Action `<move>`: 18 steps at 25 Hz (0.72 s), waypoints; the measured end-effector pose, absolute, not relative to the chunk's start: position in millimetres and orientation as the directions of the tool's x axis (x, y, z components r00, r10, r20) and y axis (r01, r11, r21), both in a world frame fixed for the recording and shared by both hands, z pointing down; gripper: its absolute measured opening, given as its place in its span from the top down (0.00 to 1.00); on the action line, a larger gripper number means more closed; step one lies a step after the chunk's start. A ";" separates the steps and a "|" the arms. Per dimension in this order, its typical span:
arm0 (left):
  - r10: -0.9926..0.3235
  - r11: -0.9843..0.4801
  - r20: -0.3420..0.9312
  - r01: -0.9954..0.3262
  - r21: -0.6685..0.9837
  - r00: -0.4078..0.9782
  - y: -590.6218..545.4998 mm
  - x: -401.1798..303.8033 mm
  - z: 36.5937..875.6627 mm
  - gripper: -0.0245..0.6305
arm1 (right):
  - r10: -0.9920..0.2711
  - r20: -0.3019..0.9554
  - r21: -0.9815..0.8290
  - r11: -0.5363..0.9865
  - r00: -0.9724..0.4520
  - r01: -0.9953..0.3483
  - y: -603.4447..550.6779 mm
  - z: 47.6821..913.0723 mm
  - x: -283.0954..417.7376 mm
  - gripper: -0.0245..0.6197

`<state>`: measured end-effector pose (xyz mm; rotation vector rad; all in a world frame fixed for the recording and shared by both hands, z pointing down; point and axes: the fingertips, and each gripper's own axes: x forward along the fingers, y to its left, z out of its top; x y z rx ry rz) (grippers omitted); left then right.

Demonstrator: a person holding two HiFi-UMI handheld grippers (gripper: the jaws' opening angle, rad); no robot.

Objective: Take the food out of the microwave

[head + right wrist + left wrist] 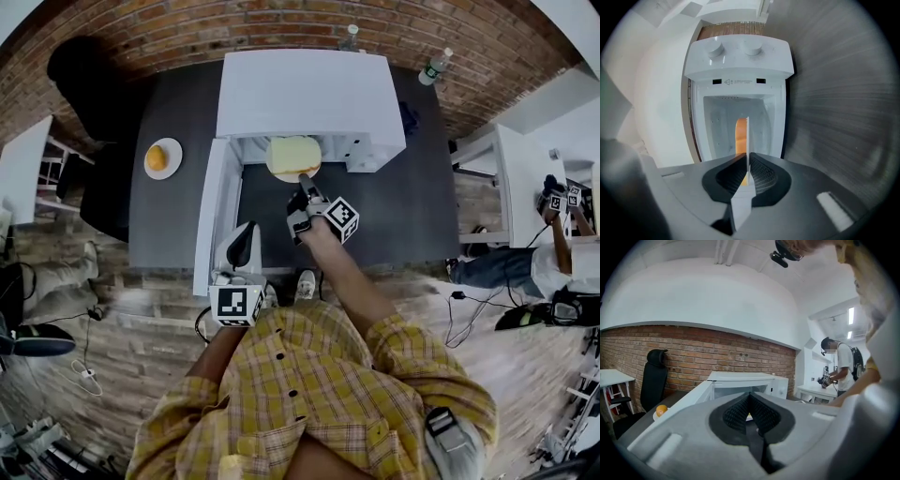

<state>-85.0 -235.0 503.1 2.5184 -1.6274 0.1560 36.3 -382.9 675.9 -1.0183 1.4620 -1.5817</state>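
Only the head view shows the bread (292, 152) lying flat on its plate (284, 174) at the open microwave's (300, 94) mouth. The right hand-held gripper (747, 174) view shows that plate edge-on, clamped between its pads. The left hand-held gripper (750, 409) view shows its jaws closed and empty

The plate (279, 174) sits at the microwave's (305, 94) mouth, its door (214, 211) leftward.

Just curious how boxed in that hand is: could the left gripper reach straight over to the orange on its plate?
Probably not directly. The open microwave door stands between the left gripper and the orange, so it would likely have to go over or around it.
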 end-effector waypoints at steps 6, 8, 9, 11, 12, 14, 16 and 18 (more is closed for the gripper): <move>-0.886 -0.435 0.152 -0.899 0.057 0.438 -223.5 -73.7 500.9 0.96 | -0.915 0.045 -0.998 -0.057 -0.402 0.017 -357.1 655.7 44.8 0.93; -0.882 -0.445 0.146 -0.894 0.057 0.449 -220.0 -69.7 498.4 0.96 | -0.918 0.035 -0.999 -0.047 -0.395 0.022 -349.4 649.3 49.0 0.94; -0.879 -0.451 0.142 -0.891 0.058 0.455 -218.6 -68.0 497.3 0.96 | -0.919 0.030 -0.999 -0.041 -0.392 0.022 -345.9 645.6 50.8 0.94; -0.875 -0.461 0.136 -0.886 0.059 0.464 -215.2 -65.9 495.6 0.96 | -0.920 0.024 -0.999 -0.035 -0.392 0.020 -338.2 638.6 52.5 0.94; -0.874 -0.464 0.134 -0.884 0.061 0.467 -213.2 -65.5 495.3 0.96 | -0.919 0.021 -0.999 -0.033 -0.393 0.024 -333.6 635.1 52.8 0.94; -0.872 -0.467 0.132 -0.882 0.068 0.472 -210.5 -64.4 494.9 0.96 | -0.920 0.012 -0.999 -0.029 -0.391 0.037 -324.4 627.1 53.9 0.94; -0.870 -0.470 0.130 -0.879 0.075 0.476 -209.9 -62.3 494.5 0.96 | -0.922 0.003 -0.998 -0.025 -0.387 0.050 -316.0 617.6 55.6 0.94; -0.867 -0.475 0.127 -0.876 0.080 0.481 -209.2 -60.0 494.3 0.96 | -0.922 -0.004 -0.998 -0.020 -0.386 0.059 -307.0 609.3 56.3 0.94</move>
